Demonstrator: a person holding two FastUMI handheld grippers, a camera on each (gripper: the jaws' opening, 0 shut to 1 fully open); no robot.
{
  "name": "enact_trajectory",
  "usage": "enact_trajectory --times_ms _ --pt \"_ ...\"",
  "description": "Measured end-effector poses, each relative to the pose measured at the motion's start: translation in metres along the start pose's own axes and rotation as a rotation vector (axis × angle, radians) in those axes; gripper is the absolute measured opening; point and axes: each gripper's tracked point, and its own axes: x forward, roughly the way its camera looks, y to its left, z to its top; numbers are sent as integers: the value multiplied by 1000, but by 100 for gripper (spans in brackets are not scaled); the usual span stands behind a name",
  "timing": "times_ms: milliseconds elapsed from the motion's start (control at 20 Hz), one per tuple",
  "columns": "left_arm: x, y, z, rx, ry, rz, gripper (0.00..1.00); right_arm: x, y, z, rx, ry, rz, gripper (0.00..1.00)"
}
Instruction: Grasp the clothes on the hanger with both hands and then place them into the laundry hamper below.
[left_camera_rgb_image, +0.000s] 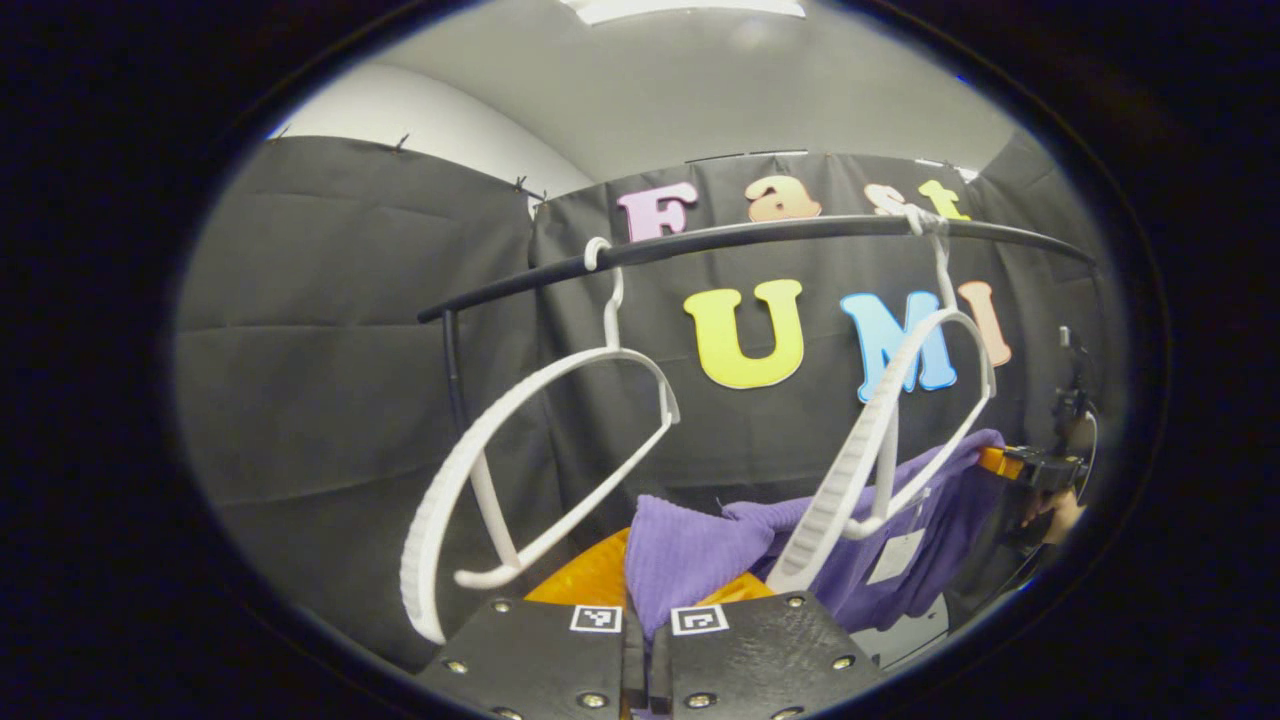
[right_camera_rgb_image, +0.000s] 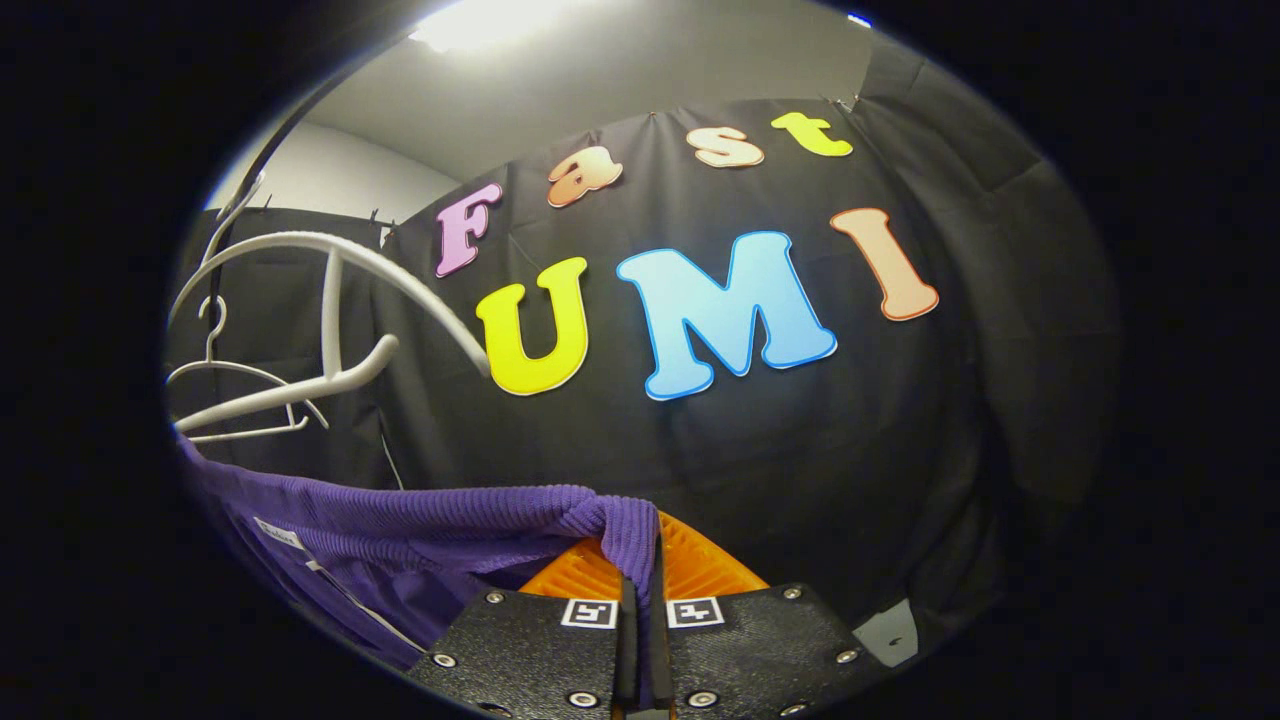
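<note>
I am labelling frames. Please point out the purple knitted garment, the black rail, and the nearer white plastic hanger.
purple knitted garment (left_camera_rgb_image: 690, 555): left gripper view, folded part.
black rail (left_camera_rgb_image: 760, 235): left gripper view, middle.
nearer white plastic hanger (left_camera_rgb_image: 480, 440): left gripper view, curved shoulder.

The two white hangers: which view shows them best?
The left gripper view: both white hangers, the left hanger and the right hanger, hang in full from the black rail. The right gripper view crowds them, overlapping, at its left edge.
</note>
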Motion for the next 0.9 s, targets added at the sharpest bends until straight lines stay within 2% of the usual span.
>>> enact_trajectory --times_ms 200,550,600,650,700,850,900 --pt "-26 4 -11 -25 -9 -3 3 -27 6 -9 -14 20 -4 4" --pt "-69 1 -9 -83 -55 -62 3 -92 34 0 -29 17 8 4" --pt "-74 -1 -7 -97 -62 -75 7 -103 40 3 -33 11 16 4" --pt "-80 -3 -6 -106 -70 -88 7 -113 47 6 -36 6 25 4" --pt "-86 -6 -5 -111 -75 -103 3 -124 53 8 -36 -1 32 4" --pt "-104 -17 0 -136 -104 -138 3 -156 71 15 -34 -19 52 4" --pt "-108 -21 2 -143 -115 -153 0 -166 76 15 -40 -23 55 4"
